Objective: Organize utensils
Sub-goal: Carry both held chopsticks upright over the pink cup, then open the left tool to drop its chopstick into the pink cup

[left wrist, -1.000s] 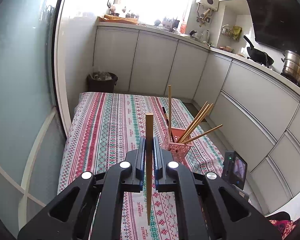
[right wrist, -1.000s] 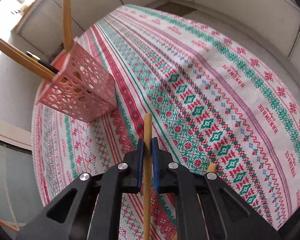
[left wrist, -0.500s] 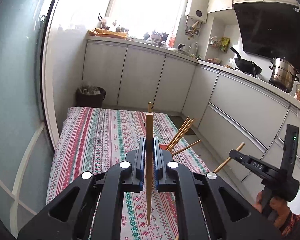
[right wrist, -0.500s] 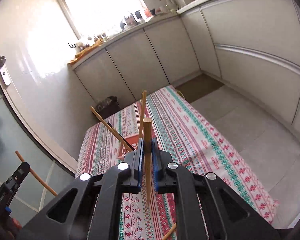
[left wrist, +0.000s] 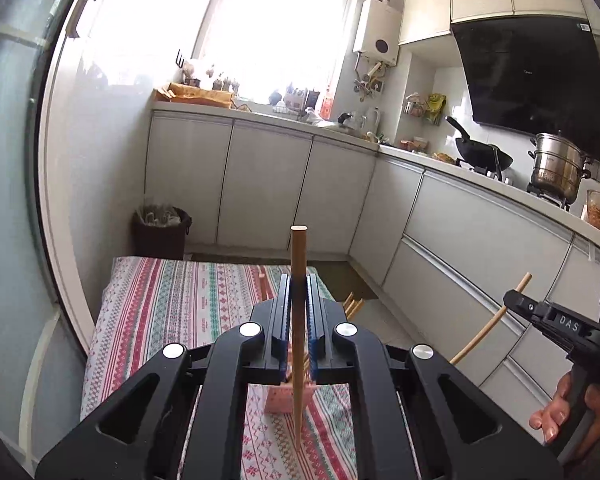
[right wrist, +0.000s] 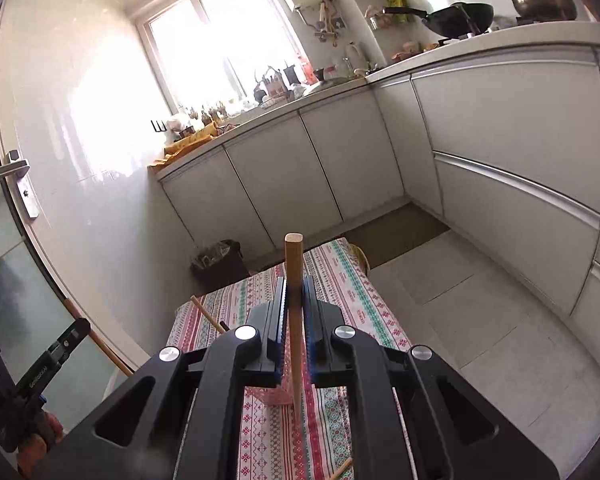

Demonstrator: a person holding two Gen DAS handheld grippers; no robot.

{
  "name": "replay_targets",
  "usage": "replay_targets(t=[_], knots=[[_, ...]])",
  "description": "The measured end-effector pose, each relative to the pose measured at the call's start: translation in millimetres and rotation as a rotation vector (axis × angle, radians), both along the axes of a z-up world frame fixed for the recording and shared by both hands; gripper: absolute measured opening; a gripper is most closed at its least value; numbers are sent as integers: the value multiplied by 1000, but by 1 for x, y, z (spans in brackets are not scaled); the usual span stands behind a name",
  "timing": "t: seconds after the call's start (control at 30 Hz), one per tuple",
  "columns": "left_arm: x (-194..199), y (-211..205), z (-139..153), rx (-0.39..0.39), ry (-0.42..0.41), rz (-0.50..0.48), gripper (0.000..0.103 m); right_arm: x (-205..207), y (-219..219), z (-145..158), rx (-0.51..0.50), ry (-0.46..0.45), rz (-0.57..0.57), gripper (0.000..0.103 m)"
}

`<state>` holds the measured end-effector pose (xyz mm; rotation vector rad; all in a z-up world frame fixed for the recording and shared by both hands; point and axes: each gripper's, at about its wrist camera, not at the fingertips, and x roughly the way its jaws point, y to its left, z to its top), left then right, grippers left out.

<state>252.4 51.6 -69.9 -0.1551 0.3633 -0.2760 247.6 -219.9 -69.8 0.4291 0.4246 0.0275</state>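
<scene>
the pink holder [left wrist: 287, 398] stands on the striped tablecloth [left wrist: 172, 312], its chopsticks [left wrist: 354, 306] fanning up and outward, blocking a straight drop from above. left of the holder the cloth lies bare. right of it is open floor [right wrist: 480, 320], then white cabinets [left wrist: 480, 240]. beyond it, a dark bin [left wrist: 162, 232].
</scene>
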Motion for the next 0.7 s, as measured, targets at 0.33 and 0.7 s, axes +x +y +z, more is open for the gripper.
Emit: replay_targets(t=[0.33, 0.7], knots=[[70, -40, -3, 74, -106, 36, 7, 46, -14, 33, 23, -90, 17, 8], [76, -25, -33, 32, -43, 96, 35, 79, 7, 24, 34, -113, 68, 8]])
